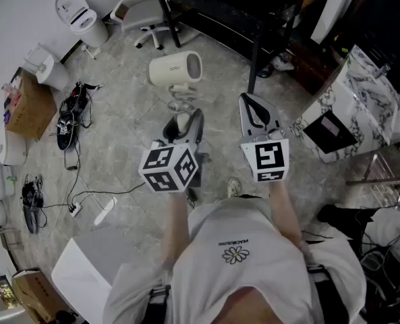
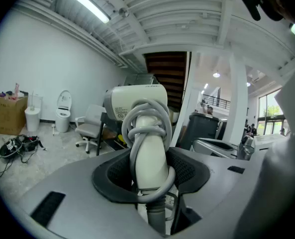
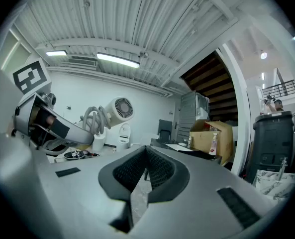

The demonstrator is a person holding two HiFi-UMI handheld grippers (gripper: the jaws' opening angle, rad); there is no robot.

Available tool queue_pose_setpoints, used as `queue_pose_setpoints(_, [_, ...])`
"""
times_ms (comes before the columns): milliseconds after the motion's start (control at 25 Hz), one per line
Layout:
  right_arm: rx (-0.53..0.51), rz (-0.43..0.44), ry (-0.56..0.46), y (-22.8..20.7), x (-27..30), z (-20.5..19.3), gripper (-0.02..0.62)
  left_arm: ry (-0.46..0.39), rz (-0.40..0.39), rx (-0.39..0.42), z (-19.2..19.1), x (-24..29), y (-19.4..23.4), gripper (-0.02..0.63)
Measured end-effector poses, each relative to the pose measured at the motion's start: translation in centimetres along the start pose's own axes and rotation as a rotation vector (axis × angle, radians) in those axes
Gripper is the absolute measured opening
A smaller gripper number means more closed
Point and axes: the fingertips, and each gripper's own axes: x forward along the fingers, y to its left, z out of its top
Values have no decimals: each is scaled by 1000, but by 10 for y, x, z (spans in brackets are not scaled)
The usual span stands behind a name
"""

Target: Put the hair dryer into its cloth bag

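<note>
Above grey stone floor: cream plastic hair dryer, cord-wrapped handle, held aloft.
Handle pinched by left gripper; right gripper pressed together, empty. No cloth bag in view: advise firm handle grip, right gripper reserved for bag mouth.

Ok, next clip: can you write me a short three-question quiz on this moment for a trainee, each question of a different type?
1. True or false: the left gripper holds the hair dryer by its handle.
2. Multiple choice: what is wound round that handle?
A) the dryer's own cord
B) a cloth strap
C) nothing
3. Fill in the missing word: the right gripper is ____, with nothing between its fingers.

Key: 1 true; 2 A; 3 shut.
</note>
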Motion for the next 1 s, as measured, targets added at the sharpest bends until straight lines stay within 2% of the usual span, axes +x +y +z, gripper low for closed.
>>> queue_pose_setpoints(400, [2, -18, 6, -9, 5, -6, 11, 16, 9, 22, -1, 9, 4, 192])
queue_pose_setpoints(680, [57, -26, 23, -27, 13, -19, 11, 33, -3, 9, -6, 27, -1, 192])
queue_pose_setpoints(800, [35, -33, 40, -33, 20, -25, 11, 33, -7, 1, -3, 38, -1, 192])
queue_pose_setpoints(1000, [47, -33, 38, -47, 28, -31, 11, 44, -5, 29, 2, 56, -5, 192])
